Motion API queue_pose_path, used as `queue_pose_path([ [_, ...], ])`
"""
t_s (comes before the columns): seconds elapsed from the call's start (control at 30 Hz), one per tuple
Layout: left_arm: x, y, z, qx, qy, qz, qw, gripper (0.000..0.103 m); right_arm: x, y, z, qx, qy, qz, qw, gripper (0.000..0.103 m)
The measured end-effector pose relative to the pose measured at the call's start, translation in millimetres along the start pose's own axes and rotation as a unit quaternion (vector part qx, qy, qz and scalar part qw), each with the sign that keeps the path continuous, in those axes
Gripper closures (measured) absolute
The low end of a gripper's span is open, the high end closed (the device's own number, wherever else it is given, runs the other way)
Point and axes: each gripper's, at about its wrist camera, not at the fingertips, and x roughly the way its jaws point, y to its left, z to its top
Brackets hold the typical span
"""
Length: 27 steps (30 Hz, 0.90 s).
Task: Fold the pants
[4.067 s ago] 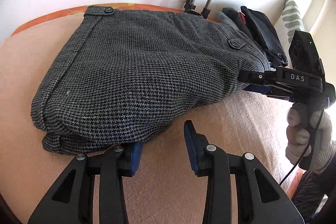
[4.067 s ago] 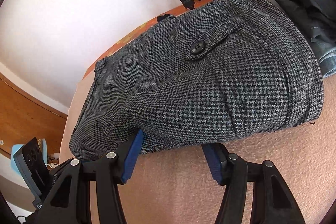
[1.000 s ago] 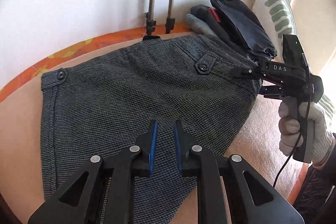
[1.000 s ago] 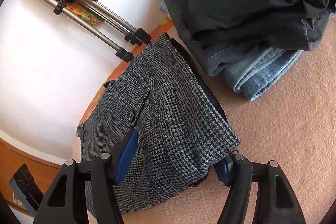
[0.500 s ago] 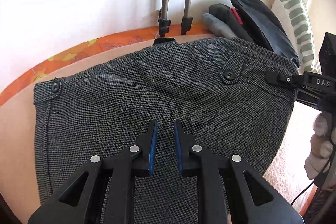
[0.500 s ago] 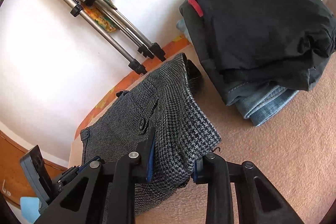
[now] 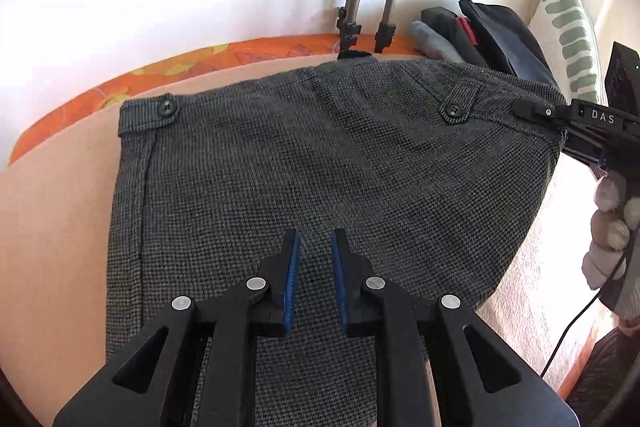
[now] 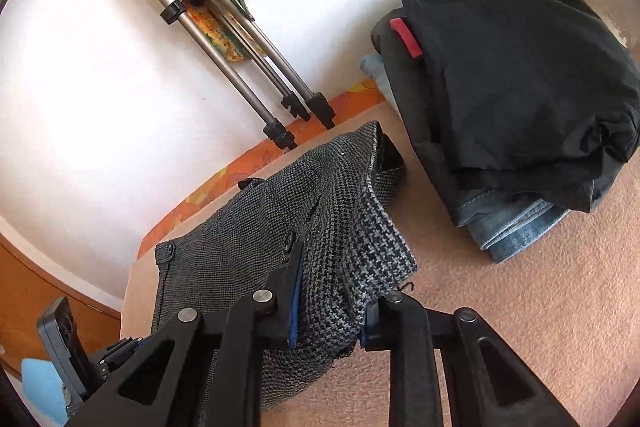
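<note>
Pants [image 7: 320, 167] waistband toward wall, folded bundle crosswise.

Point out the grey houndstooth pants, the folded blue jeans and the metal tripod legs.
grey houndstooth pants [image 7: 320, 167]: left wrist view, middle of the flat top layer.
folded blue jeans [image 8: 520, 227]: right wrist view, folded edge under the dark clothes.
metal tripod legs [image 8: 224, 67]: right wrist view, mid-shaft of one leg against the wall.

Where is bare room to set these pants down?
Bare blanket lies in front of the clothes pile, right of the pants; another strip lies left of them. It is crowded by the tripod.
</note>
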Motion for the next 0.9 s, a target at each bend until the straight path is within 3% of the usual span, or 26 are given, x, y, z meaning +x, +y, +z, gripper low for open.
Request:
queue_pose_path([
  [0.1,14.8,15.5,-14.9,-0.009,0.043,-0.006,0.999,0.089,-6.9,28.6,2.6,-0.067,-0.015,-0.017,0.997,0.086],
  [0.17,9.5,25.3,-16.7,-0.028,0.039,-0.027,0.9985,0.089,-12.6,50.0,1.7,-0.112,-0.025,-0.028,0.993,0.086],
  [0.37,-58.7,66.7,-12.3,-0.066,-0.053,-0.016,0.9963,0.089,-22.8,117.1,-9.4,-0.224,-0.036,-0.036,0.973,0.087],
  [0.57,-109.1,123.4,-28.4,-0.123,-0.104,0.016,0.9868,0.089,-5.3,194.4,-39.3,-0.342,-0.035,-0.026,0.939,0.087],
  [0.7,-130.4,149.9,-45.2,-0.141,-0.113,0.046,0.9825,0.089,13.4,238.8,-70.4,-0.398,-0.022,-0.005,0.917,0.091],
  [0.9,-143.2,175.7,-56.5,-0.185,-0.123,0.057,0.9732,0.089,57.9,286.4,-126.8,-0.465,0.021,0.017,0.885,0.092],
])
